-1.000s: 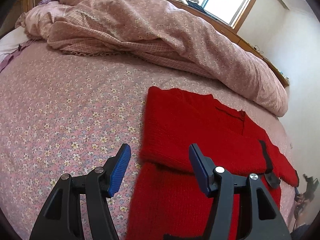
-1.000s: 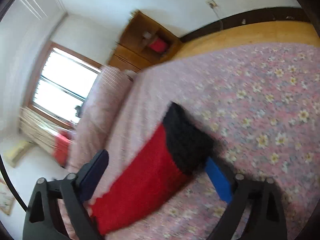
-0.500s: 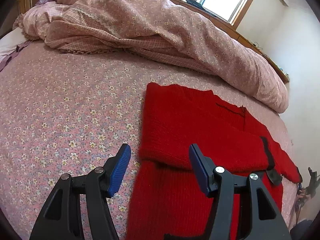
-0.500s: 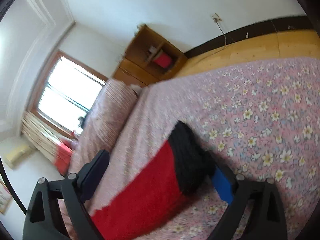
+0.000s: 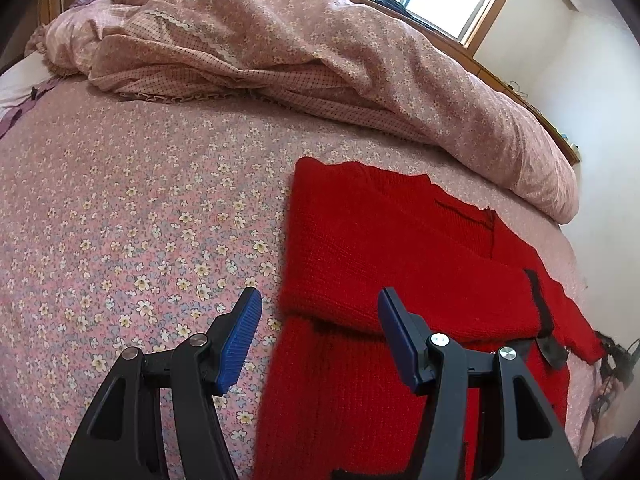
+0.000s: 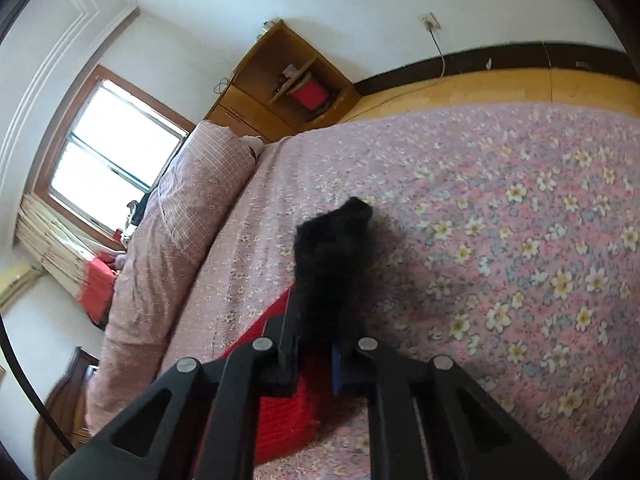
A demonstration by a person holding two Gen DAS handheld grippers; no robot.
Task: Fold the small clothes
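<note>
A small red knit sweater (image 5: 384, 256) with black trim lies flat on the floral bedsheet (image 5: 132, 232), one sleeve folded across its body. My left gripper (image 5: 318, 336) is open and empty, hovering over the sweater's left edge near the folded sleeve. In the right wrist view my right gripper (image 6: 314, 354) is shut on the other sleeve's black cuff (image 6: 328, 256), which sticks up between the fingers; the red sleeve (image 6: 280, 408) trails below.
A rumpled pink quilt (image 5: 304, 56) lies along the far side of the bed, also in the right wrist view (image 6: 160, 240). A wooden cabinet (image 6: 288, 84) stands by the wall. A window (image 6: 108, 152) is behind. Wooden floor (image 6: 500, 88) lies past the bed edge.
My right gripper has closed on the black cuff, which lay loose between open jaws before. The left gripper has stayed open and nearly still.
</note>
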